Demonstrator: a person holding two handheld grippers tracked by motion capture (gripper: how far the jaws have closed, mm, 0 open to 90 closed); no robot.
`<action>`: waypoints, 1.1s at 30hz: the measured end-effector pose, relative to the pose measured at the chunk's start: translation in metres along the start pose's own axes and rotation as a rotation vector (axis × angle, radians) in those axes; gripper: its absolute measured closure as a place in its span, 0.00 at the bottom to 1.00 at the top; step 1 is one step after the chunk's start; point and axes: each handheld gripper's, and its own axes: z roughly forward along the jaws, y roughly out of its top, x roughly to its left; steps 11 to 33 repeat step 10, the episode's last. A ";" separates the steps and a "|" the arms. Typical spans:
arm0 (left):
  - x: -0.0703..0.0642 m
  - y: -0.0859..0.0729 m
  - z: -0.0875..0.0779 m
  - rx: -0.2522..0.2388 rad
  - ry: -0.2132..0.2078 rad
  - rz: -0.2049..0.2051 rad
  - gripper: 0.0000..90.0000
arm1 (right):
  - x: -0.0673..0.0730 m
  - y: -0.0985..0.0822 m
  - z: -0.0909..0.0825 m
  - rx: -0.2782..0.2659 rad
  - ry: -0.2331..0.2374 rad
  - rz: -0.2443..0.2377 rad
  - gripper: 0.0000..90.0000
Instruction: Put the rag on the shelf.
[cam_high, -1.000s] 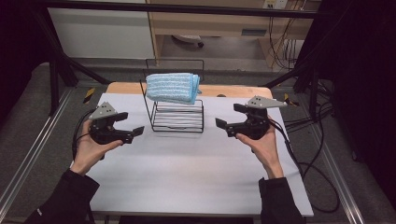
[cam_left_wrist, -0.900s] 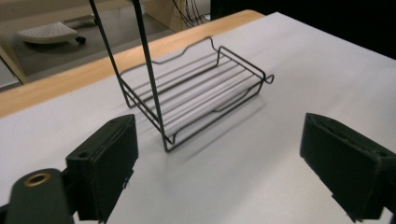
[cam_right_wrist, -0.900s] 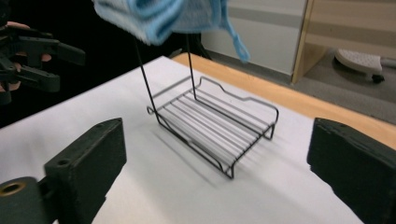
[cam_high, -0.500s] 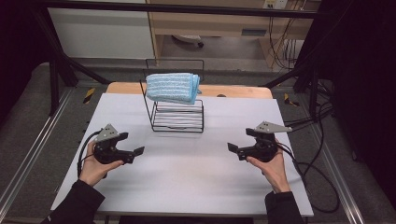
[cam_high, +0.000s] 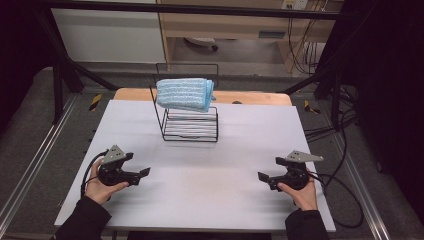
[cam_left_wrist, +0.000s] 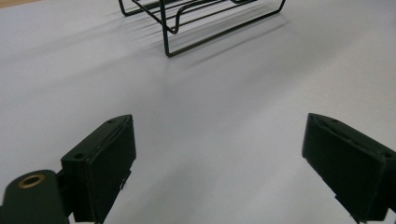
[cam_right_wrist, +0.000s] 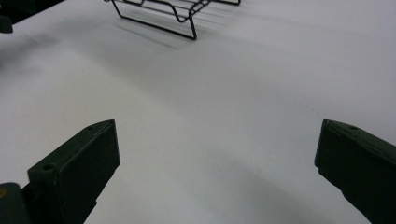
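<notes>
1. Blue striped cloth, a folded towel (cam_high: 185, 94), lies draped over the top of a black wire rack (cam_high: 191, 125) at the far middle of the table; nothing touches it.
2. Under the towel the rack's lower shelf looks bare, and its near wire feet show in the left gripper view (cam_left_wrist: 205, 23) and in the right gripper view (cam_right_wrist: 173, 16), well ahead of each pair of jaws.
3. Around the rack spreads the white table top (cam_high: 210, 195), with a strip of wooden edge (cam_high: 260, 97) behind it.
4. At the near left corner sits the left gripper (cam_high: 142, 173), held low over the sheet in the person's left hand (cam_high: 100, 186); its jaws stand wide apart with only bare table between them.
5. At the near right sits the right gripper (cam_high: 262, 178), held in the right hand (cam_high: 300, 192); its jaws have just been opening and now stand fully apart, nothing between them.
6. Both grippers are well apart from the rack and towel, and both point inward across the table.
7. Judged from this, no handling step is in hand: either the towel has been set on the rack and the hands are at rest, or work on it has not begun.
8. Any next move on the towel would call for raising a gripper, carrying it forward to the rack's top, and closing on a folded edge without snagging the wires.
</notes>
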 end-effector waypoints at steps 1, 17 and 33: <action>0.000 -0.002 0.000 0.001 -0.002 0.001 0.11 | -0.001 -0.003 0.000 0.005 -0.006 -0.001 0.01; -0.001 -0.009 0.000 0.009 -0.010 0.004 0.11 | -0.003 -0.011 -0.001 0.028 -0.018 0.012 0.01; -0.001 -0.009 0.000 0.009 -0.010 0.004 0.11 | -0.003 -0.011 -0.001 0.028 -0.018 0.012 0.01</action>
